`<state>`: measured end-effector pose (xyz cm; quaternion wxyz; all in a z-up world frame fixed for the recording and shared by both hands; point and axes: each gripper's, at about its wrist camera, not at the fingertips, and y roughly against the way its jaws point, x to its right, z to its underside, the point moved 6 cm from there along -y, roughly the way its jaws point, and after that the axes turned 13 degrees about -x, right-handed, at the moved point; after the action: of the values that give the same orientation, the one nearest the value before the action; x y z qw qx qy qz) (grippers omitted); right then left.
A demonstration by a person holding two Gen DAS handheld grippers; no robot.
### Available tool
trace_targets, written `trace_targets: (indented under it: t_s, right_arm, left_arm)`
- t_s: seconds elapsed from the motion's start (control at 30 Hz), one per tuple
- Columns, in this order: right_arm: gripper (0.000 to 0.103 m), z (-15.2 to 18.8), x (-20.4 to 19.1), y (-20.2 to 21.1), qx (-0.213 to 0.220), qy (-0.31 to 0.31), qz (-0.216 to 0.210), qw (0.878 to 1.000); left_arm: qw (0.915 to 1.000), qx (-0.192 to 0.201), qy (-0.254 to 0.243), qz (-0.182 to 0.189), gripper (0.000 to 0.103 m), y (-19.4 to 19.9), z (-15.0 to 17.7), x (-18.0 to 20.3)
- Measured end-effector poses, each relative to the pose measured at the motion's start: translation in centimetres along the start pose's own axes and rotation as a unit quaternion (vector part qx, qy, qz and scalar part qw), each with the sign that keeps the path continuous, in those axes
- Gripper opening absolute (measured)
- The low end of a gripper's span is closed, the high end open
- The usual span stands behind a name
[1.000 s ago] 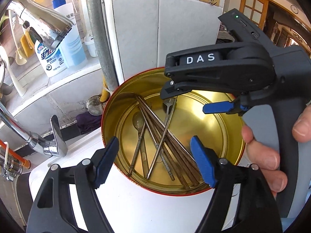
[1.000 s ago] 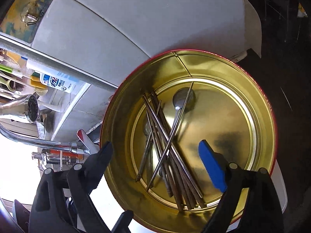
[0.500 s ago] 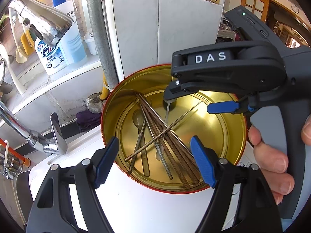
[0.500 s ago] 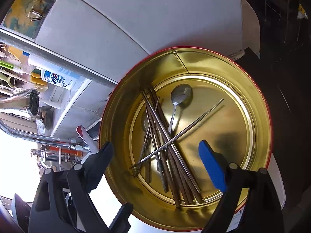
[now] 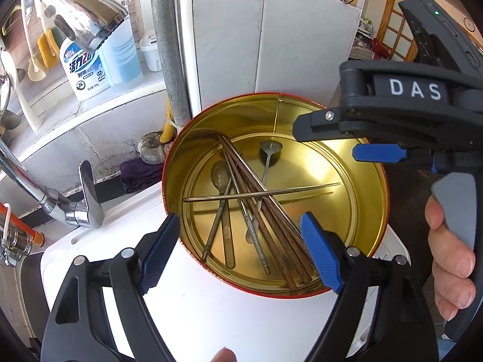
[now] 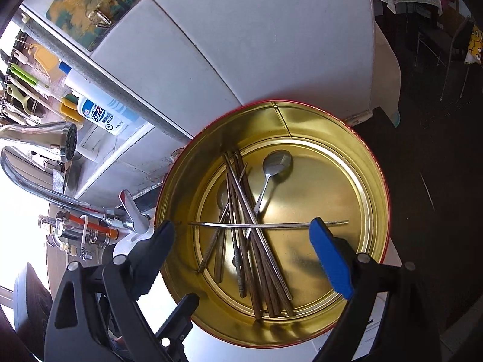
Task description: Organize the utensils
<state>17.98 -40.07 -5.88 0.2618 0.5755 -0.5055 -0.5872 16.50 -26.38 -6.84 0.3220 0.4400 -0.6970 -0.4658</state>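
Left wrist view: one thin metal chopstick [image 5: 262, 193] that lay along the pile a second ago now lies crosswise over the brown wooden chopsticks [image 5: 265, 220] and steel spoons [image 5: 268, 158] inside the round gold tin with a red rim [image 5: 381, 187]; probably a dropped piece, so sorting is barely begun. The left gripper [image 5: 241, 250] hovers at the tin's near edge, fingers spread and empty. The right gripper [image 5: 356, 138] hangs above the tin's far right side, also released.

Right wrist view: the right gripper [image 6: 241, 255] looks straight down into the tin [image 6: 381, 199], jaws wide, the crosswise chopstick [image 6: 265, 225] between its fingers but untouched.
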Motion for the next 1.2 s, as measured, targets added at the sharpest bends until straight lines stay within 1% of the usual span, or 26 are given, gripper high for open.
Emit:
trace_targets:
  t_s: [0.17,0.43,0.5,0.67,0.8,0.9,1.2]
  right_arm:
    - [0.092,0.5,-0.4,-0.1,-0.006,0.02,0.007,1.0]
    - [0.092,0.5,-0.1,-0.2,-0.008,0.014,0.008,1.0]
    - [0.092,0.5,0.0,-0.2,-0.009,0.013,0.008,1.0]
    - [0.092,0.6,-0.2,-0.4,-0.013,0.017,0.007,1.0]
    - [0.092,0.7,-0.1,-0.3,-0.012,0.017,0.006,1.0]
    - [0.092,0.7,0.0,-0.1,-0.01,0.016,0.006,1.0]
    - [0.092,1.0,0.5,0.6,-0.003,0.011,0.001,1.0]
  left_arm:
    - [0.9999,-0.001,0.01,-0.011,0.083,-0.1,0.1,-0.5]
    - [0.9997,0.003,0.024,-0.005,0.083,0.3,0.2,-1.2]
    - [0.9996,0.002,0.026,-0.004,0.086,0.3,0.3,-1.3]
    - [0.9996,0.005,0.028,0.0,0.086,0.1,0.2,-1.4]
    - [0.9992,0.01,0.026,-0.029,0.086,0.1,0.1,-1.5]
    - [0.9989,0.018,0.022,-0.037,0.086,0.3,0.1,-1.3]
    - [0.9996,0.021,0.011,-0.013,0.086,0.6,0.3,-0.3]
